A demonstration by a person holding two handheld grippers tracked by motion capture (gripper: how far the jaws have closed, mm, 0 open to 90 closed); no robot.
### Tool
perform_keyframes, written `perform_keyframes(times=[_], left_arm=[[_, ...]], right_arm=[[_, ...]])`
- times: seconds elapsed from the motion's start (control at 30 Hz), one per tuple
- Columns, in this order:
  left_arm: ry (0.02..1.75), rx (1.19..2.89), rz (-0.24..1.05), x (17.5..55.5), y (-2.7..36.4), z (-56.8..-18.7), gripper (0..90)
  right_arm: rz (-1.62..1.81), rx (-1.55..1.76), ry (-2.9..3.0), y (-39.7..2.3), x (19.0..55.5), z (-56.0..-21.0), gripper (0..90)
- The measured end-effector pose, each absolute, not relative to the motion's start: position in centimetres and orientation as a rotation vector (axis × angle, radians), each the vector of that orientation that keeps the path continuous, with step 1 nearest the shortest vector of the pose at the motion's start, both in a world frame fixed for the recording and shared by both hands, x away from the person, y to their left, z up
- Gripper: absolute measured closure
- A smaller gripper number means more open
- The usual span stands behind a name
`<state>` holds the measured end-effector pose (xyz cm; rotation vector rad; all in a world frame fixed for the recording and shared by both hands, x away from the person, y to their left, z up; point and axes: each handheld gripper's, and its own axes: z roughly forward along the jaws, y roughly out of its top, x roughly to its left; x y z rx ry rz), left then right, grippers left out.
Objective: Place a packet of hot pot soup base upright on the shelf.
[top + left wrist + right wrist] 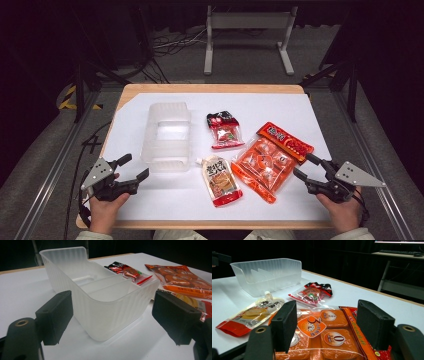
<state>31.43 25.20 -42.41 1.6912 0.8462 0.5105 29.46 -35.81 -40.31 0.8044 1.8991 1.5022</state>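
Orange snack pack (322, 337) sits right before my spread right claw (306, 167); left claw (135, 166), also spread, faces the clear bin (167, 136). Still approaching, I reckon; next move: pinch the pack's edge.

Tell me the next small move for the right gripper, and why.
Probably ease the right gripper forward and down onto the near edge of the large orange snack pack. Its jaws stand open and aimed at that pack, which lies flat on the white table right in front of them, not yet gripped. The clear plastic bin looks empty, a likely place for it.
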Motion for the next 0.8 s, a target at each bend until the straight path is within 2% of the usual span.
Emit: perform_keyframes(times=[0.37,0.57,0.8], left_arm=[[0.854,1.698,0.514,31.4,25.3,-42.5,18.1],[0.868,1.692,0.511,31.5,25.5,-42.6,18.1],[0.869,1.702,0.512,31.5,25.5,-42.6,18.1]], right_arm=[[1.422,0.854,1.898,-36.1,31.0,-40.1,31.3],[1.414,0.935,1.927,-36.4,33.1,-39.3,28.3],[1.388,0.979,1.926,-36.6,34.8,-38.8,30.4]])
